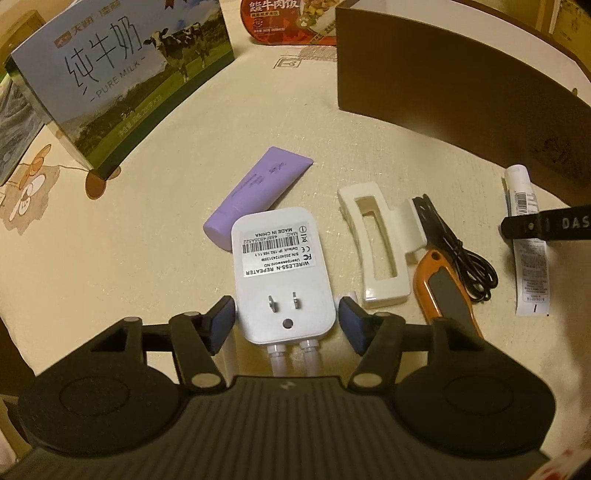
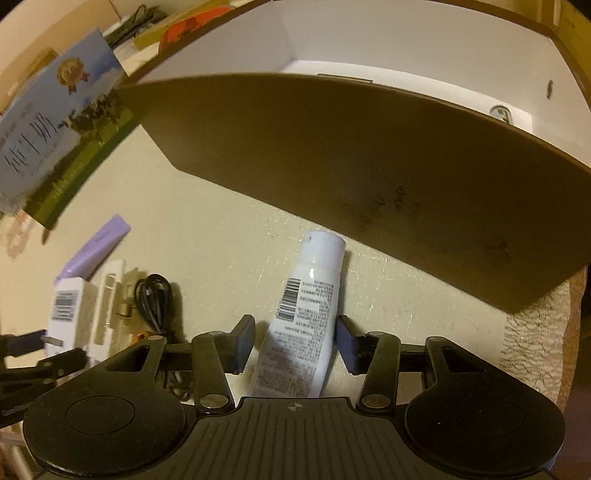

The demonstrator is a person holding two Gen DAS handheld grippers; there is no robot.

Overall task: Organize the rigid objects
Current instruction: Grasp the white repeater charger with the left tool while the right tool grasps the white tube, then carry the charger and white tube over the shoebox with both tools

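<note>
A white wireless repeater (image 1: pixel 282 273) lies prongs-up on the table, between the pads of my left gripper (image 1: pixel 287 322), which is open around its near end with small gaps on both sides. A white tube with a barcode label (image 2: pixel 303 321) lies between the pads of my right gripper (image 2: pixel 295 341), which is open around it; the tube also shows in the left wrist view (image 1: pixel 526 240). A purple tube (image 1: pixel 258 192), a cream hair claw (image 1: pixel 376 243), an orange utility knife (image 1: pixel 443 288) and a coiled black cable (image 1: pixel 461 254) lie between them.
A brown box with a white inside (image 2: pixel 369 155) stands open just beyond the white tube; its wall also shows in the left wrist view (image 1: pixel 461 92). A milk carton (image 1: pixel 122 77) stands at the back left. A red food package (image 1: pixel 288 22) lies behind.
</note>
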